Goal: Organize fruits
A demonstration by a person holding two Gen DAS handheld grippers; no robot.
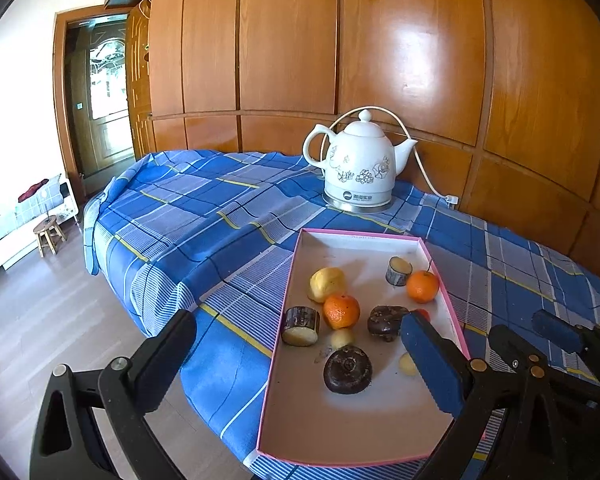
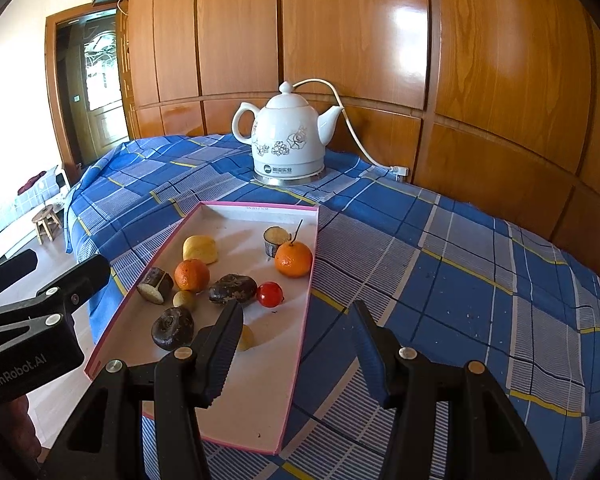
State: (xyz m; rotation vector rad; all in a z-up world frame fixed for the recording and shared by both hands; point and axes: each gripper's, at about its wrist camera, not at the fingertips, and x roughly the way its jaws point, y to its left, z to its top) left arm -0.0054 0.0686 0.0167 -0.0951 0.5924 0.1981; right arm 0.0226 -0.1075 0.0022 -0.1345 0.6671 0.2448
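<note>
My left gripper [image 1: 300,356] and right gripper [image 2: 296,344]: jaws apart, empty, poised over tray [image 2: 300,280] on cloth. Fruits lie loose in tray; tomato [image 2: 270,294] beside dark fruit [image 2: 232,289]. Risk: round fruit rolls off pad; hard squeeze bursts tomato.

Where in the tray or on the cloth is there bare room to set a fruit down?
The tray is bare at its near end, below the dark round fruit, and at its far end toward the kettle. The cloth right of the tray is bare. The tray's middle is crowded: both oranges, the tomato, and cut pieces sit close together.
</note>
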